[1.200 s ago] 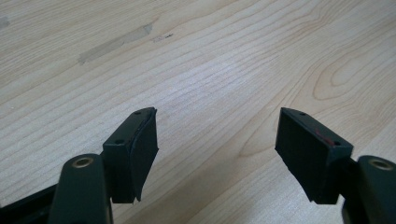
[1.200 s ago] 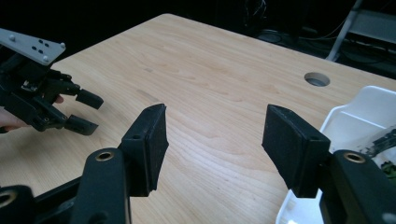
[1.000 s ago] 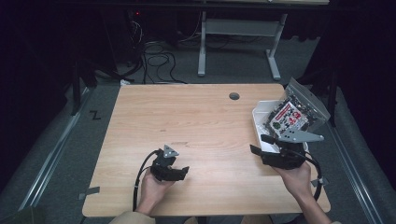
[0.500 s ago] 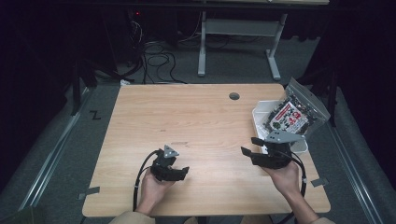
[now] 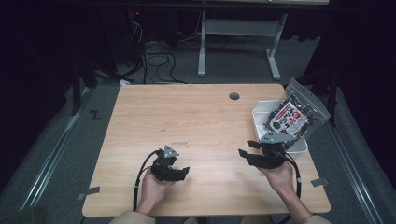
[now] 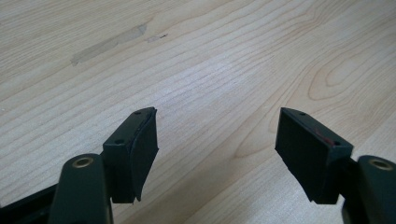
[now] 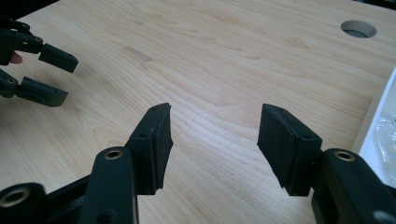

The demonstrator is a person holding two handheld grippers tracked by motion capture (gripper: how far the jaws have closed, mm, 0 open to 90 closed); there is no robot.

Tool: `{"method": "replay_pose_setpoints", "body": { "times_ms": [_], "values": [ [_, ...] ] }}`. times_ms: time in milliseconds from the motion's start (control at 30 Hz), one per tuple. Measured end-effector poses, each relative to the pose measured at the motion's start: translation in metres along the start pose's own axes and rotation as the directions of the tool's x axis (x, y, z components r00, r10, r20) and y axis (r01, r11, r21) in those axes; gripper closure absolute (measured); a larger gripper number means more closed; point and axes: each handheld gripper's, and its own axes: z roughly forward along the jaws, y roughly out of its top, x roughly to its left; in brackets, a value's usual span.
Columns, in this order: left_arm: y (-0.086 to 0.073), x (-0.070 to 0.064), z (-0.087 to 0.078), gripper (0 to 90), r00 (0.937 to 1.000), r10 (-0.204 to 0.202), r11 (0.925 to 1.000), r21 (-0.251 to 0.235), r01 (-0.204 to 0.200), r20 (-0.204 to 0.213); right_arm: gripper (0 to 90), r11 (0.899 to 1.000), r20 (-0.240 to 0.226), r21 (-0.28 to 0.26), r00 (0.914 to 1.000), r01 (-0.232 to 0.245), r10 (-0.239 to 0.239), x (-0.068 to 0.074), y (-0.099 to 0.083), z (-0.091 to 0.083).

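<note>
My left gripper [image 5: 183,172] rests low over the front left of the wooden table [image 5: 196,121], held in a hand, its jaws open with bare wood between them [image 6: 217,140]. My right gripper [image 5: 246,149] hovers at the front right, jaws open and pointing left, nothing between them [image 7: 215,133]. In the right gripper view the left gripper [image 7: 42,70] appears at the far left, open. A clear bag of dark snacks with a red and green label [image 5: 290,116] leans in a white bin [image 5: 258,122] just behind the right gripper.
A round cable hole [image 5: 234,96] lies near the table's back edge, seen again as the hole [image 7: 358,29]. The white bin's rim [image 7: 380,121] stands close on the right. A faint tape mark [image 6: 107,43] is on the wood. Cables and a desk frame [image 5: 238,42] lie on the floor beyond.
My right gripper has drawn back to the left, away from the bag and bin, and now sits over bare table. The bag stays in the bin. The left gripper has not moved.
</note>
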Motion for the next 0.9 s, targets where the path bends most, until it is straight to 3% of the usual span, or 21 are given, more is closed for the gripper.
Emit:
{"method": "replay_pose_setpoints", "body": {
  "times_ms": [433,900],
  "values": [
    [0.000,-0.001,0.001,30.4,1.0000,0.000,1.0000,0.004,0.000,0.008,45.4,0.999,-0.009,0.015,0.9994,-0.034,0.034,-0.008,-0.010,0.013],
    [0.000,-0.001,0.001,30.3,1.0000,0.003,1.0000,0.002,-0.003,0.007,46.1,0.999,-0.014,0.031,0.9994,-0.030,0.031,-0.007,-0.015,0.025]
  ]
}}
